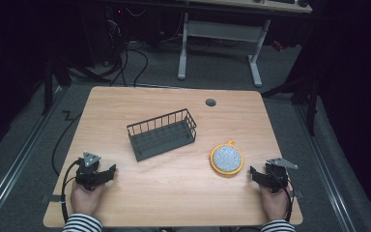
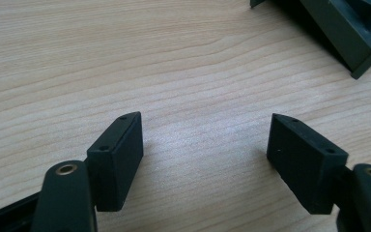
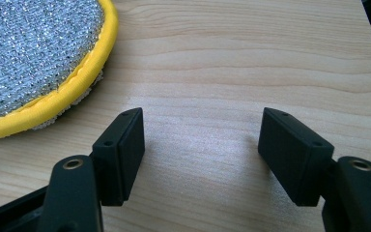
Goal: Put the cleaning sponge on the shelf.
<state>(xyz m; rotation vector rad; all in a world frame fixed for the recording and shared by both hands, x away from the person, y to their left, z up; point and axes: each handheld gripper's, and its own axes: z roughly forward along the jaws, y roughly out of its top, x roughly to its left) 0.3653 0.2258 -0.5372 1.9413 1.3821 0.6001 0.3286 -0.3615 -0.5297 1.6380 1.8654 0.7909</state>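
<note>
In the right gripper view the round scouring pad (image 3: 34, 53) is cut off at the top and left edges, so just a quarter of its silvery face and yellow rim shows; in the left gripper view only a dark corner of the wire basket (image 2: 352, 34) enters at the upper right. In the high view the pad (image 1: 226, 159) lies flat on the wooden table (image 1: 174, 193), right of centre, with a small yellow loop at its far edge pointing away from the person — being round, it has no long axis. The basket (image 1: 162, 134) sits near the middle, its long side running from near-left to far-right. The left gripper (image 1: 107, 174) rests at the near left, jaws spread and empty; the right gripper (image 1: 254, 175) — near the pad but not touching it — is likewise spread with nothing between the jaws
</note>
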